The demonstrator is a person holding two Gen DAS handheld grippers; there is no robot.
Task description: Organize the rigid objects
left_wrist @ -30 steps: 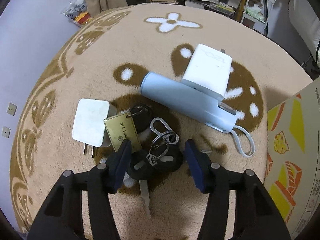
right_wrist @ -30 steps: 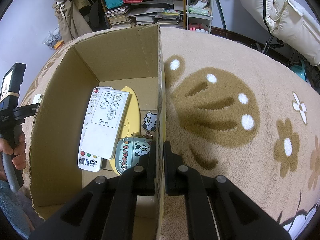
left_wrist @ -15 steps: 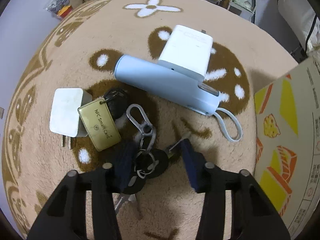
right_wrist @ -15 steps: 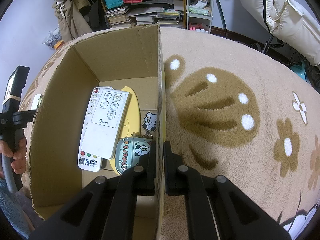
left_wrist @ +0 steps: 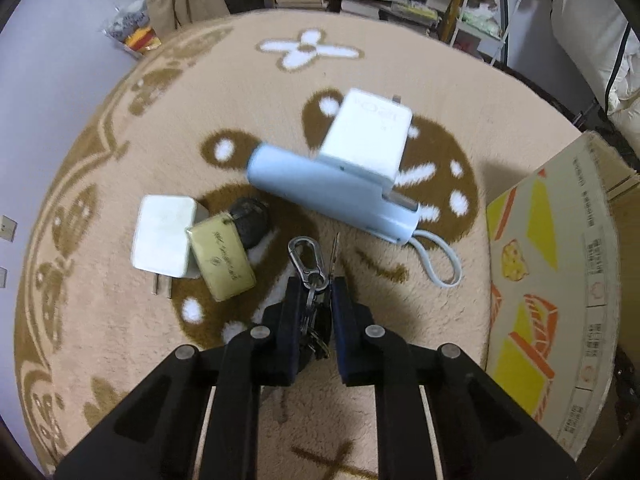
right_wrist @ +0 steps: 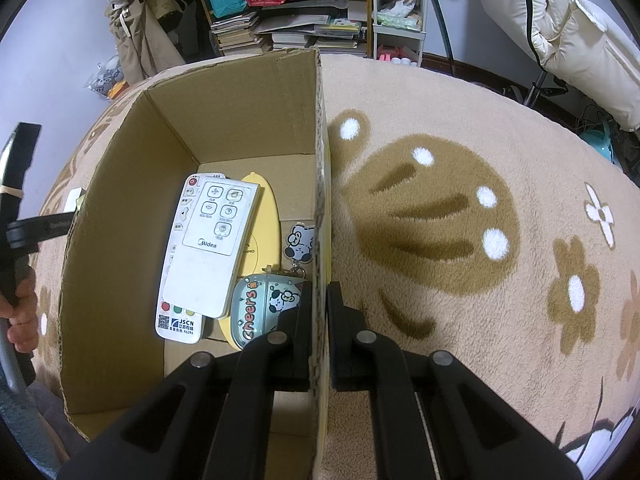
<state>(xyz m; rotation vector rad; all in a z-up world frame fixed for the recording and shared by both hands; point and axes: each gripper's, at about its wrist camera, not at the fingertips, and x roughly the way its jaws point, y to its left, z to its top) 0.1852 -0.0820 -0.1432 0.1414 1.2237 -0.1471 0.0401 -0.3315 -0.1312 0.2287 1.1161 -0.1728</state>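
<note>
In the left wrist view my left gripper (left_wrist: 314, 292) is shut on a bunch of keys (left_wrist: 310, 264) with a silver carabiner, lifted off the carpet. Below lie a gold NFC card (left_wrist: 222, 258), a black fob (left_wrist: 249, 220), a small white plug (left_wrist: 162, 236), a pale blue power bank (left_wrist: 332, 196) with a cable loop, and a white charger (left_wrist: 368, 136) on it. In the right wrist view my right gripper (right_wrist: 319, 300) is shut on the right wall of the open cardboard box (right_wrist: 320, 184). Inside lie a white remote (right_wrist: 208, 248), a yellow item (right_wrist: 264, 232) and a "Cheers" case (right_wrist: 260, 308).
The box's printed outer side (left_wrist: 556, 280) stands at the right in the left wrist view. Bookshelves (right_wrist: 296, 20), a white cart (right_wrist: 396, 8) and clothes line the room's far side. A hand (right_wrist: 20, 312) holds the left gripper's handle beside the box. Patterned carpet (right_wrist: 480, 240) stretches right.
My left gripper closed on the bunch of keys and raised it from the carpet; the NFC card and black fob stay below. My right gripper has kept its hold on the box wall.
</note>
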